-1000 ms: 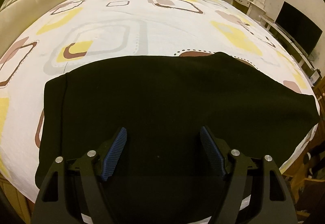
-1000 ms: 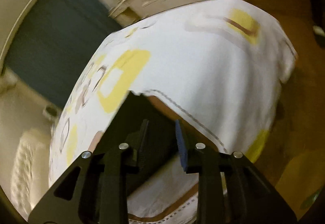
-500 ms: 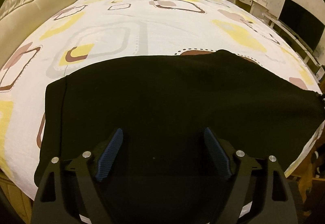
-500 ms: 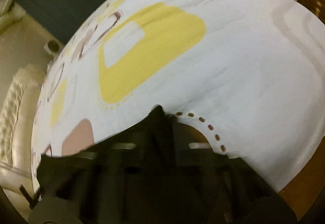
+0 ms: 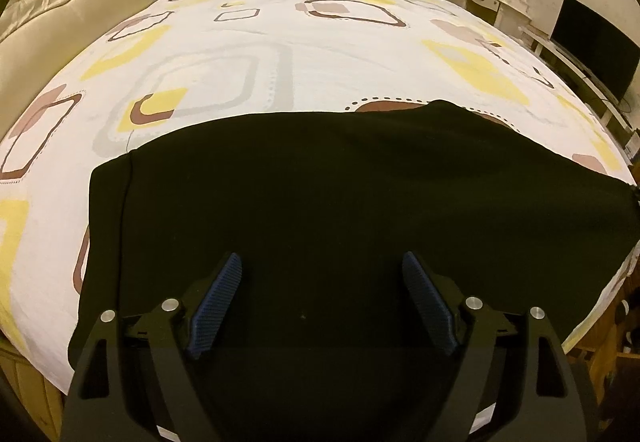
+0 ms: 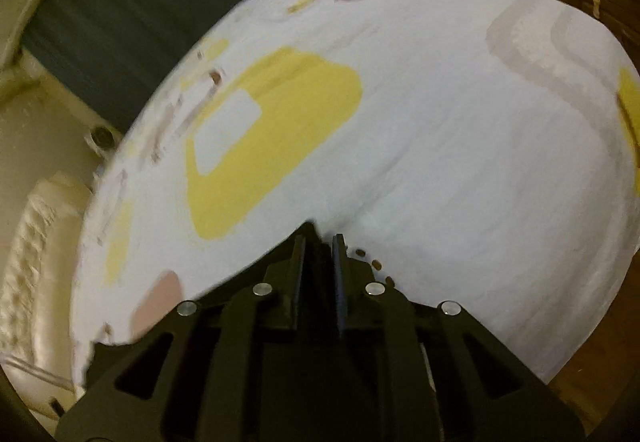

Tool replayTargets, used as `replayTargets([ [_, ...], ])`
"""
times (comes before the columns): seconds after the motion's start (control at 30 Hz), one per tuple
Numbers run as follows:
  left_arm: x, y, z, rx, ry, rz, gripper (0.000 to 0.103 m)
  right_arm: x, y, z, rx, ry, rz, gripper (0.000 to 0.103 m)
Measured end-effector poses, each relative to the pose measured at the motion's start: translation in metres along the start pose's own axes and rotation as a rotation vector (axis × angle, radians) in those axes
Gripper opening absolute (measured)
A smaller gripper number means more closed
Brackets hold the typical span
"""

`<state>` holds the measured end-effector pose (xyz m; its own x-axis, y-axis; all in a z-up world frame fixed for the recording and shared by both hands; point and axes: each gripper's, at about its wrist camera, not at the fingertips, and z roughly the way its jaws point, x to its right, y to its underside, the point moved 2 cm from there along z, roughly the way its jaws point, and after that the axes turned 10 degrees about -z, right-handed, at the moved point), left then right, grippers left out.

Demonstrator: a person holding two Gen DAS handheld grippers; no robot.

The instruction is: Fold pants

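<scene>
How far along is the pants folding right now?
Early to midway, it seems. The black pants lie flat in a broad panel on the patterned bedsheet, possibly already folded once. The right gripper is nearly shut on a peak of the fabric; the left gripper hovers open above them. Further folds remain.

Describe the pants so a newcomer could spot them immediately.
Find the large bed with its white sheet printed in yellow, brown and grey squares. Along its near edge lies a broad, flat cloth: the pants. They are the only plain black thing on the patterned sheet.
</scene>
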<state>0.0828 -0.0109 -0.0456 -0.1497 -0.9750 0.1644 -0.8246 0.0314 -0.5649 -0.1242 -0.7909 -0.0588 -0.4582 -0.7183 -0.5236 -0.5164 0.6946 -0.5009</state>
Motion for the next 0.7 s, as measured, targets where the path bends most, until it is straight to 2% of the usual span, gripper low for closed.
replayTargets([
  [0.07, -0.002, 0.001, -0.002, 0.003, 0.005, -0.001, 0.082, 0.007, 0.001, -0.007, -0.03, -0.022, 0.018, 0.044],
  [0.13, -0.003, 0.002, -0.005, 0.009, 0.008, -0.004, 0.082, 0.016, 0.004, -0.015, -0.056, -0.038, 0.014, 0.052],
  [0.33, -0.012, -0.001, -0.018, 0.036, 0.007, -0.028, 0.082, 0.039, 0.026, -0.019, -0.123, -0.171, 0.067, 0.054],
  [0.5, -0.022, -0.005, -0.025, 0.045, -0.019, -0.042, 0.082, 0.037, 0.036, -0.01, -0.136, -0.3, 0.096, 0.065],
  [0.57, -0.025, -0.006, -0.026, 0.043, -0.024, -0.044, 0.082, 0.027, 0.037, -0.005, -0.159, -0.303, 0.053, 0.066],
  [0.63, -0.029, -0.008, -0.026, 0.042, -0.034, -0.051, 0.082, 0.015, 0.036, -0.003, -0.175, -0.261, -0.01, 0.066],
  [0.7, -0.033, -0.009, -0.026, 0.034, -0.03, -0.062, 0.082, 0.002, 0.037, 0.003, -0.214, -0.246, -0.056, 0.06],
])
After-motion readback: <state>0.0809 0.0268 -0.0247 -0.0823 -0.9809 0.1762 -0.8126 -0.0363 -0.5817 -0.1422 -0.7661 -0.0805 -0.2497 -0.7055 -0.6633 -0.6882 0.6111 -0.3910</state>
